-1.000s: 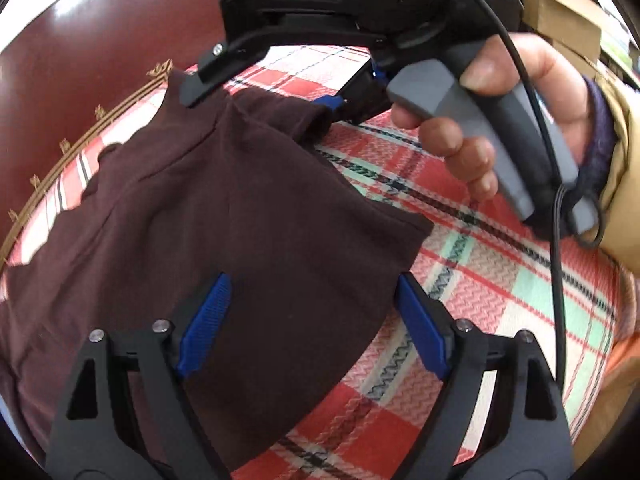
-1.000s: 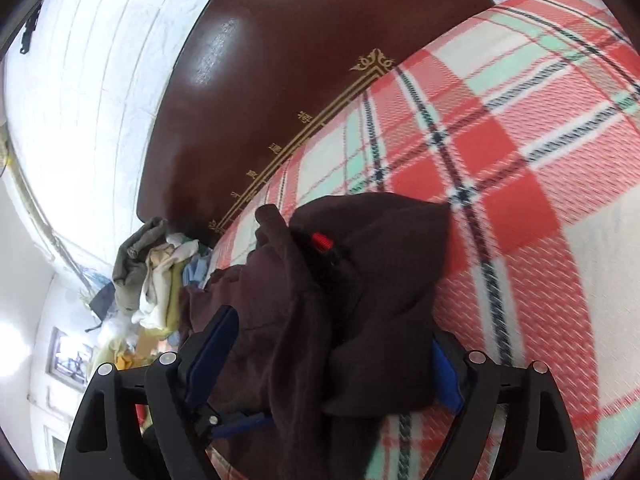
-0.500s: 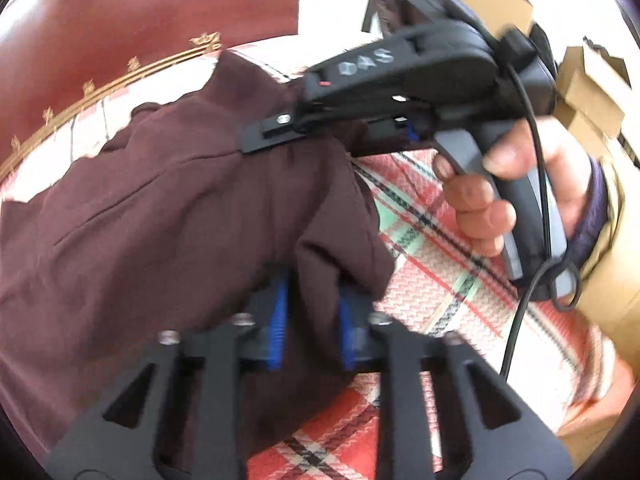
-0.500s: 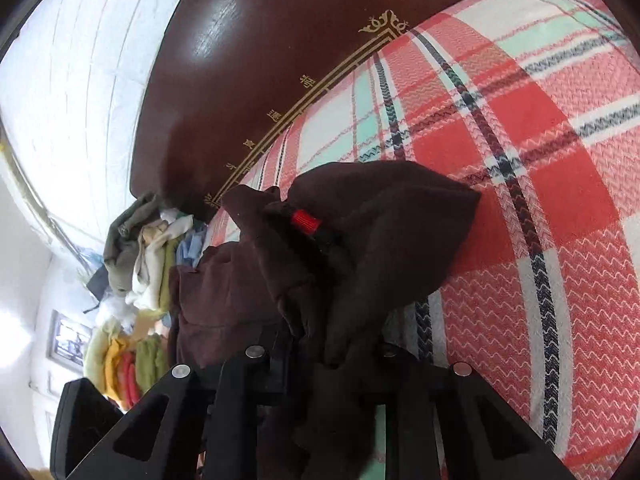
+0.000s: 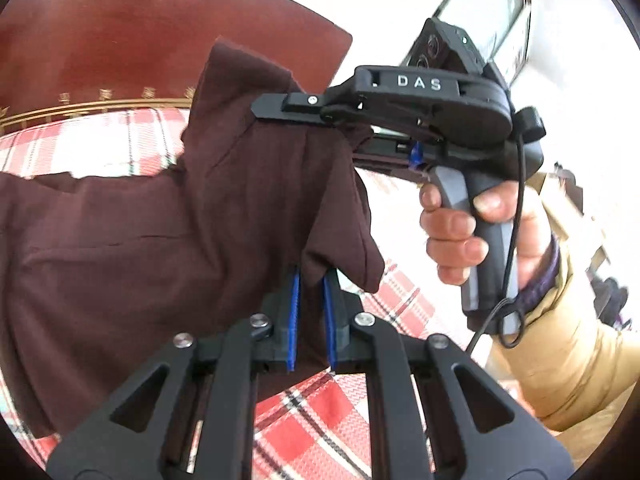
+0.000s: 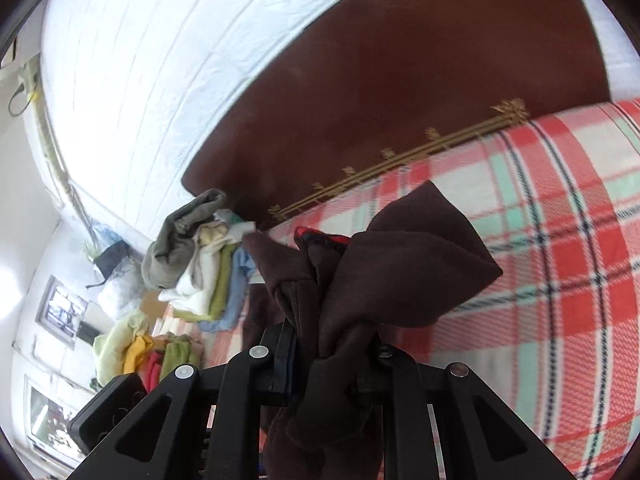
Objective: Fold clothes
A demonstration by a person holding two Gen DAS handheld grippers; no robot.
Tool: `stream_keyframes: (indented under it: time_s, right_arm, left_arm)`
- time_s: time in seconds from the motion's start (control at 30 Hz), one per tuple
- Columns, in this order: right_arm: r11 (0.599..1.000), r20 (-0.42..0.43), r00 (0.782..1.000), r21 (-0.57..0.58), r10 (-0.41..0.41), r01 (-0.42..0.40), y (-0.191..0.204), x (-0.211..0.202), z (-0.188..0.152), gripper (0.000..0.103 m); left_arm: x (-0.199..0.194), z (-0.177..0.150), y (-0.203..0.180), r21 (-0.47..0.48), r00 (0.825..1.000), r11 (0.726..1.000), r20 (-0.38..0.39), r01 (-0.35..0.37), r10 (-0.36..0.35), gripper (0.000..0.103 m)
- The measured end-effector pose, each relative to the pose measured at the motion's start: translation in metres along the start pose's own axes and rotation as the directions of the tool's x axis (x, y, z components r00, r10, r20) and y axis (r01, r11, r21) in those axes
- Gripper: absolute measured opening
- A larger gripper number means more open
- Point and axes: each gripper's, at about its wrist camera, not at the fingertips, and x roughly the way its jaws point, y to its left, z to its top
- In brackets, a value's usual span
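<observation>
Maroon garment (image 5: 120,240) pinched between narrow left gripper (image 5: 310,312) pads, bunched cloth clamped in right gripper (image 6: 336,356), plaid bedcover (image 6: 560,280) beneath.

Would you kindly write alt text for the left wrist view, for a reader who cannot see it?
The left tongs are shut on a fold of a dark brown garment, lifted above a red plaid bedcover. Beyond, the right tongs, held in a hand, grip the same garment near a dark wooden headboard.
</observation>
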Motion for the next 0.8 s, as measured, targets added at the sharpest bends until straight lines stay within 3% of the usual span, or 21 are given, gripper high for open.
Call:
stream_keyframes:
  time_s: [0.27,0.47,0.6,0.7,0.8]
  right_arm:
    - [0.995,-0.079,0.997,-0.096,0.007,-0.015,0.083,0.07,0.0,0.017]
    - [0.992,-0.156,0.987,-0.124,-0.03,0.011,0.115,0.136,-0.022,0.017]
    - [0.991,-0.216,0.973,-0.12,-0.082,0.057,0.115,0.176,-0.038,0.018]
    - [0.991,-0.257,0.962,-0.12,-0.09,0.061,0.113,0.194,-0.049,0.026]
    - [0.995,-0.282,0.959,-0.1,-0.024,-0.004,0.117,0.191,-0.051,0.049]
  left_arm:
    - [-0.081,-0.019,0.051,-0.147,0.991,0.989,0.132,0.003,0.016,0.013]
    - [-0.117,-0.04,0.09,-0.237,0.986,0.971,0.158,-0.022,0.061,0.013]
    - [-0.123,-0.056,0.109,-0.272,0.985,0.961,0.146,-0.048,0.091,0.013]
    - [-0.122,-0.067,0.123,-0.307,0.987,0.95,0.13,-0.045,0.089,0.013]
    - [-0.12,-0.075,0.132,-0.334,0.989,0.941,0.112,-0.05,0.092,0.013]
